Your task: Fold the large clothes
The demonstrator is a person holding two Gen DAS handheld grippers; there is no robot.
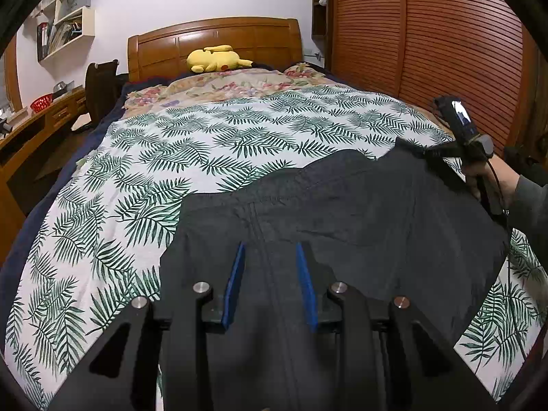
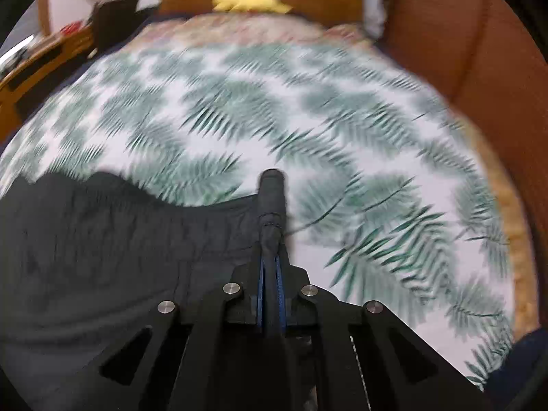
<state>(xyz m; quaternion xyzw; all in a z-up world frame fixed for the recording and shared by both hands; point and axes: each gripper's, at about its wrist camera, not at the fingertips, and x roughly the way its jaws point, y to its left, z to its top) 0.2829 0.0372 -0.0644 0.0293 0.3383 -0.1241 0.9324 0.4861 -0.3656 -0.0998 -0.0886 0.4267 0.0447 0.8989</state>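
Nearest in the left wrist view, the left claw (image 1: 270, 284) hangs low over a dark garment (image 1: 342, 212) with its blue-padded fingers (image 1: 234, 287) spread well apart and nothing between them; a raised seam of the cloth runs up through the gap. In the right wrist view, which is blurred, the right claw (image 2: 270, 291) has its fingers pressed almost together on a bunched edge of the same dark garment (image 2: 102, 239), and a twisted roll of the fabric sticks out ahead of the fingertips. The garment lies spread across the near end of the bed, on a white bedsheet printed with green fern leaves (image 1: 205, 144), its far edge wavy and uneven. From the left wrist view the right claw (image 1: 441, 152) shows at the garment's far right corner, gripping the cloth there, with the person's right hand (image 1: 493, 178) around its handle and a grey sleeve behind. Past the fern sheet comes a floral cover (image 1: 226, 85) toward the head of the bed, and on it a yellow plush toy (image 1: 215, 58) rests against the wooden headboard (image 1: 212, 39). To the left stands a wooden bench (image 1: 37, 120) carrying a red basket (image 1: 41, 102), with white wall shelves (image 1: 68, 17) above it. To the right a slatted wooden wardrobe (image 1: 428, 34) runs along the bedside.
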